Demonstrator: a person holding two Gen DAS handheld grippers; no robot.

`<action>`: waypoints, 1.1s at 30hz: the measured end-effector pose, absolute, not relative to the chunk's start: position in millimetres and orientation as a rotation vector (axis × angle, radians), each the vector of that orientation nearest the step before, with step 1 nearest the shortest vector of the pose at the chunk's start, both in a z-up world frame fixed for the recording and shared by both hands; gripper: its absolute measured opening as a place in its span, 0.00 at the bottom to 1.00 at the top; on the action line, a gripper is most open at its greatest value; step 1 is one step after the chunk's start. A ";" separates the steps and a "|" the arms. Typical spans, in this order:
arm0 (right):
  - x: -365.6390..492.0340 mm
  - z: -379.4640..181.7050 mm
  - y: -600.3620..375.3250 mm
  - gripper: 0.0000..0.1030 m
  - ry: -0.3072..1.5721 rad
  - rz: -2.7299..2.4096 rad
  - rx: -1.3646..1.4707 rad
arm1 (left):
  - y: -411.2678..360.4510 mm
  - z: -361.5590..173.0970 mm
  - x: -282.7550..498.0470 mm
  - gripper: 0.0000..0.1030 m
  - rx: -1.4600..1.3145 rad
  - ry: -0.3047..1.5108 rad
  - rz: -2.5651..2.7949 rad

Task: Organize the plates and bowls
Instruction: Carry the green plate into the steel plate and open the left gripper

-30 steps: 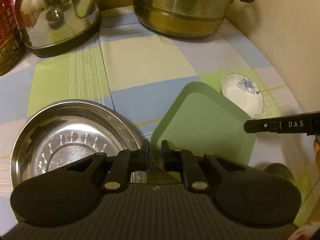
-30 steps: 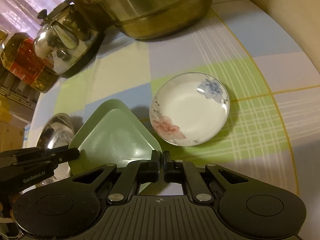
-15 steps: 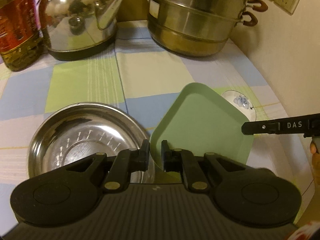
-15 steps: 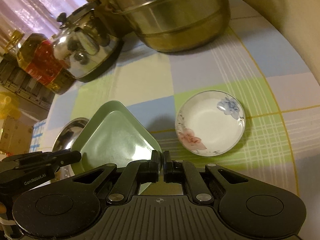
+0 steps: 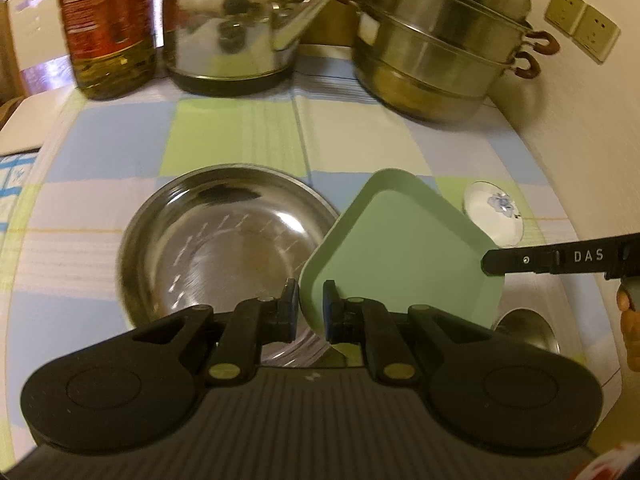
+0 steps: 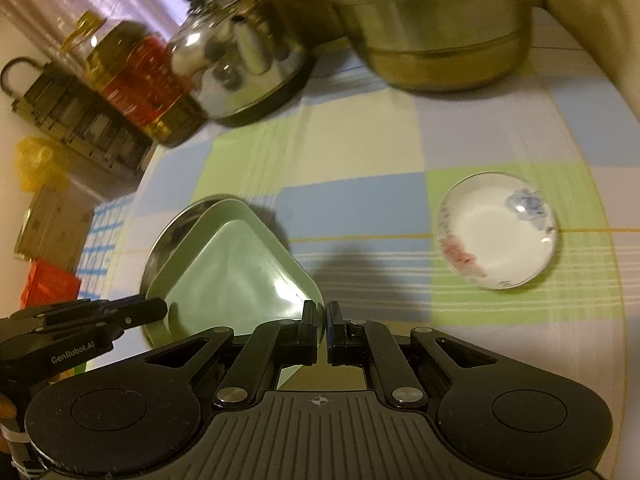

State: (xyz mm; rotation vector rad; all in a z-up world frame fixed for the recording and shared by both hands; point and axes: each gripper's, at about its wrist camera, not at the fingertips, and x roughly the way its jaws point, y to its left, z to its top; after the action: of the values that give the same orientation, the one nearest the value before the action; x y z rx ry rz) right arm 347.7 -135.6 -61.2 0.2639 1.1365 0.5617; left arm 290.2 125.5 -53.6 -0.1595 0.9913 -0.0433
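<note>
A square pale green plate [image 5: 404,248] hangs above the checked tablecloth, held at two corners. My left gripper [image 5: 310,306] is shut on its near left rim, and my right gripper [image 6: 321,326] is shut on its right corner. The right gripper's finger [image 5: 532,260] shows from the side in the left wrist view. Under the plate's left side lies a wide steel bowl [image 5: 208,240], seen behind the green plate [image 6: 236,276] in the right wrist view as the steel bowl [image 6: 168,236]. A small white floral dish [image 6: 496,230] sits on the cloth to the right; the dish [image 5: 496,212] peeks past the plate.
At the back stand an oil bottle [image 5: 104,24], a steel kettle [image 5: 232,24] and a stacked steamer pot [image 5: 440,48]. A wall with sockets [image 5: 580,24] borders the right. A small steel bowl [image 5: 528,330] lies near the front right. Boxes and a rack [image 6: 76,120] stand beyond the table's left edge.
Both grippers have lifted the green plate and carried it left, so it now overlaps the steel bowl. The floral dish is now farther to the right of the plate.
</note>
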 end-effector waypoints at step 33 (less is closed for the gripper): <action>364.2 -75.0 -42.2 0.05 1.155 0.688 0.148 | 191.6 -57.6 269.8 0.11 -0.217 0.979 0.144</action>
State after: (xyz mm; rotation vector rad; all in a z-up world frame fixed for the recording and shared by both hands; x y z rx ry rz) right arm 364.2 -42.2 -75.0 0.1483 1.1550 0.6880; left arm 269.8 191.6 -57.6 -0.2172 0.9793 0.1438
